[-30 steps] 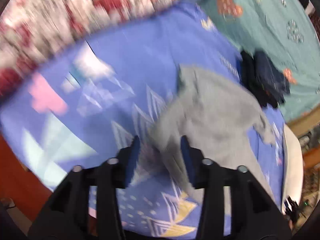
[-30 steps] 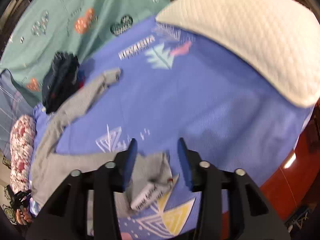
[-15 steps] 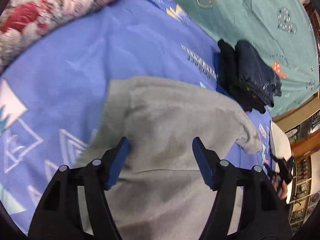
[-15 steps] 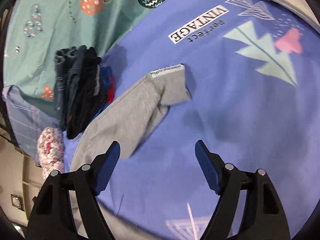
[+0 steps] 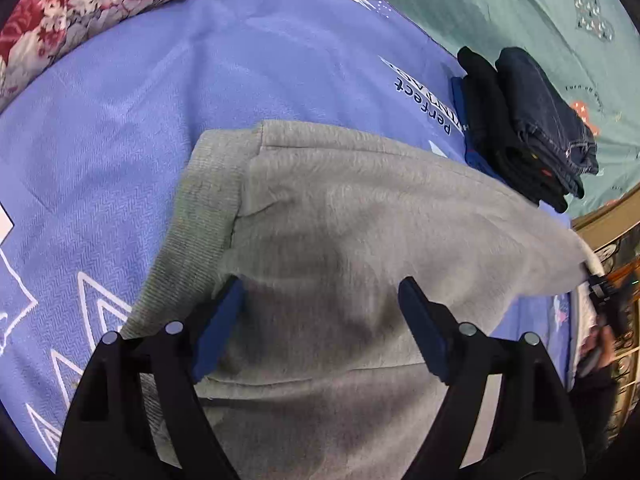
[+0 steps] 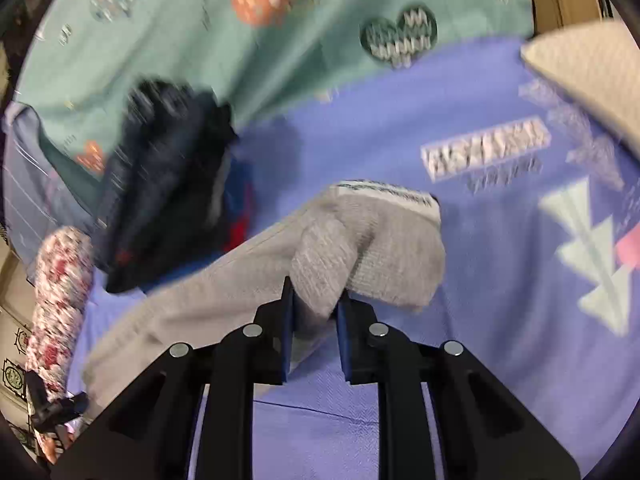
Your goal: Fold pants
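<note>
On the blue patterned bedspread (image 5: 120,92) the grey pants (image 5: 360,220) lie spread out, waistband toward the floral pillow (image 5: 60,8) and one leg running off toward the white pillow (image 6: 592,76), just beside a stack of folded dark clothes (image 5: 528,128). Above the waist end, the left hand-held gripper (image 5: 320,320) has nothing in it, its jaws opening wide over the seat of the pants with neither pad touching cloth. At the leg end, the right hand-held gripper (image 6: 314,312) is closing on a bunched fold near the cuff (image 6: 384,236), and the cloth already sits between the pads. That pinch looks shallow: it seems to take only a ridge of the fleece, so a pull could let the cuff slip free, or lift one layer and leave the other behind, giving a skewed fold. With the waist not yet held, dragging the leg may also slide the whole garment across the bedspread toward the dark stack. Only the right wrist view shows the cuff, its label edge and the pinch itself; only the left wrist view shows the ribbed waistband (image 5: 200,208) and how flat the seat lies, with the other gripper a small dark shape at the far right edge.
</note>
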`<control>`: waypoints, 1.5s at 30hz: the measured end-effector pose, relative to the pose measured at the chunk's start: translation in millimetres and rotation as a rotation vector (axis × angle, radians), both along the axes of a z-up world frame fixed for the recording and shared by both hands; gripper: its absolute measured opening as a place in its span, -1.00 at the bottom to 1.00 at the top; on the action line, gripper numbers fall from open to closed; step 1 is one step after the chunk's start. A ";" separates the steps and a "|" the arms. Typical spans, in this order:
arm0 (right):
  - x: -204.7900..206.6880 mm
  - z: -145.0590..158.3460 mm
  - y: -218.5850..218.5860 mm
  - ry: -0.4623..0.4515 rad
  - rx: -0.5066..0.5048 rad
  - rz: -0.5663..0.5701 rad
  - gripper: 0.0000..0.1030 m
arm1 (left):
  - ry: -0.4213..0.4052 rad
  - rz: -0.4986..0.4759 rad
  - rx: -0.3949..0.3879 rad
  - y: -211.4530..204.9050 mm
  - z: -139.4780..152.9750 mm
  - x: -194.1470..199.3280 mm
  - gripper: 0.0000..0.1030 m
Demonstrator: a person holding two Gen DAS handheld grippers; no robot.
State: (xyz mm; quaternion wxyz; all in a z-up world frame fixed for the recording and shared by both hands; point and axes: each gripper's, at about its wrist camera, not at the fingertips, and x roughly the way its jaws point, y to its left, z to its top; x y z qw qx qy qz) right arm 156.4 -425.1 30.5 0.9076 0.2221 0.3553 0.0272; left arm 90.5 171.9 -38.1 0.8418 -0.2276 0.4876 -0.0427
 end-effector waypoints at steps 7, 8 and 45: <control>21.1 22.8 -1.8 0.181 -0.237 -0.031 -0.53 | 0.005 -0.014 0.060 -8.6 -2.2 12.3 0.69; 28.6 2.4 -6.3 0.269 -0.285 -0.049 -0.50 | 0.012 -0.015 0.049 -7.4 -0.9 14.1 0.69; 19.1 -43.6 -6.4 0.080 0.018 -0.059 -0.81 | -0.147 -0.035 0.331 15.0 75.8 103.7 -0.78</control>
